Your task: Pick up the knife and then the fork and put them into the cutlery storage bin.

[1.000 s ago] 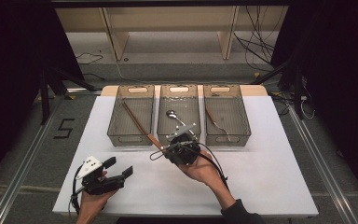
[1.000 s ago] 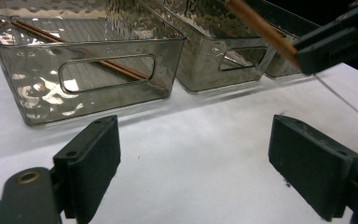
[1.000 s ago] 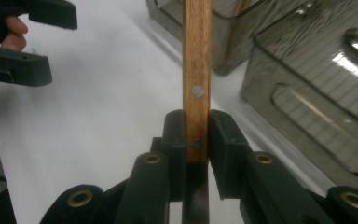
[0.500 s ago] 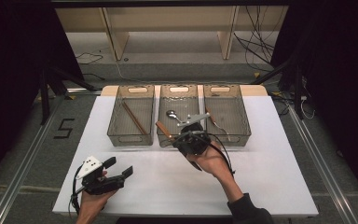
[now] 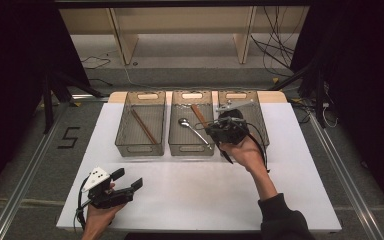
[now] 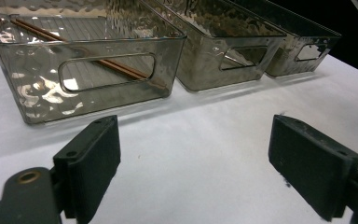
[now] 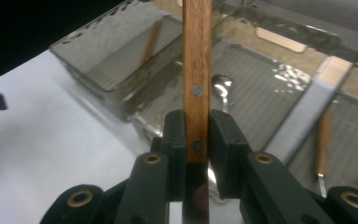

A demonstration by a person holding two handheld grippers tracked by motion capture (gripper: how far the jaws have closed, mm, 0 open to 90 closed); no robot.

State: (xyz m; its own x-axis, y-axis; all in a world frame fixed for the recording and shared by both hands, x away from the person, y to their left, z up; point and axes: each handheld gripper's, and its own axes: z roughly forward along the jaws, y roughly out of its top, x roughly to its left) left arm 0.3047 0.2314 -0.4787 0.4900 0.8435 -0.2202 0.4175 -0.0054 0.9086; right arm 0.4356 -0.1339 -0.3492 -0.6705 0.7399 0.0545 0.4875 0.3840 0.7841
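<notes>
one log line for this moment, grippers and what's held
right gripper: shut on wooden-handled knife, above middle bin | left gripper: open, nothing held, above table

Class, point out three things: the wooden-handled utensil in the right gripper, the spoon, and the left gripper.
wooden-handled utensil point(image 7: 196, 70), right gripper view, wooden handle
spoon point(image 5: 184, 122), high view, bowl
left gripper point(image 6: 193, 170), left gripper view, midway between fingertips

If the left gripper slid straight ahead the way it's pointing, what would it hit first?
Most likely the near wall of the left bin, the one holding the chopsticks. The left gripper has open jaws, with bare white table ahead.
</notes>
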